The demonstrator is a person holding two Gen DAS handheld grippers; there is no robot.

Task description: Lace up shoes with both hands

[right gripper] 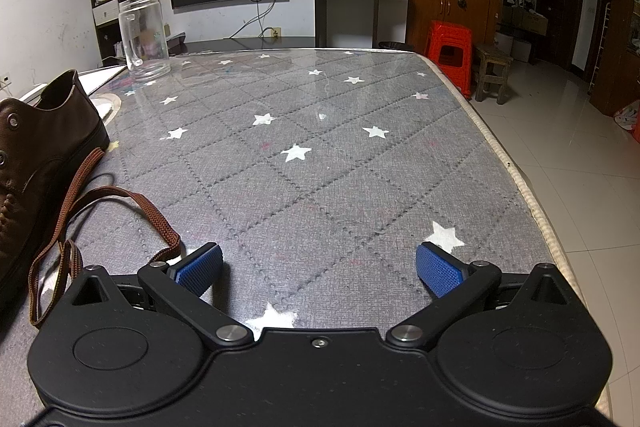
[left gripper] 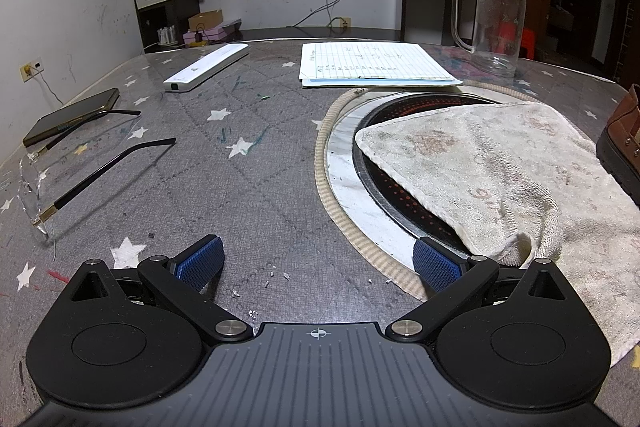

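Observation:
A brown leather shoe [right gripper: 36,151] with metal eyelets stands at the left edge of the right wrist view; only its heel end [left gripper: 622,139] shows at the right edge of the left wrist view. A brown flat lace [right gripper: 100,211] trails loose from it across the table, ending beside the left fingertip of my right gripper [right gripper: 319,269]. That gripper is open and holds nothing. My left gripper [left gripper: 318,263] is also open and empty, hovering low over the table left of a dirty white towel [left gripper: 500,171].
The grey star-patterned table [right gripper: 320,155] carries glasses [left gripper: 60,179], a phone [left gripper: 72,117], a white bar-shaped device [left gripper: 206,67], a lined notepad [left gripper: 372,65] and a clear plastic jar [left gripper: 498,27]. The towel lies over a round inset cooktop [left gripper: 360,167]. The table edge drops off at the right [right gripper: 528,195].

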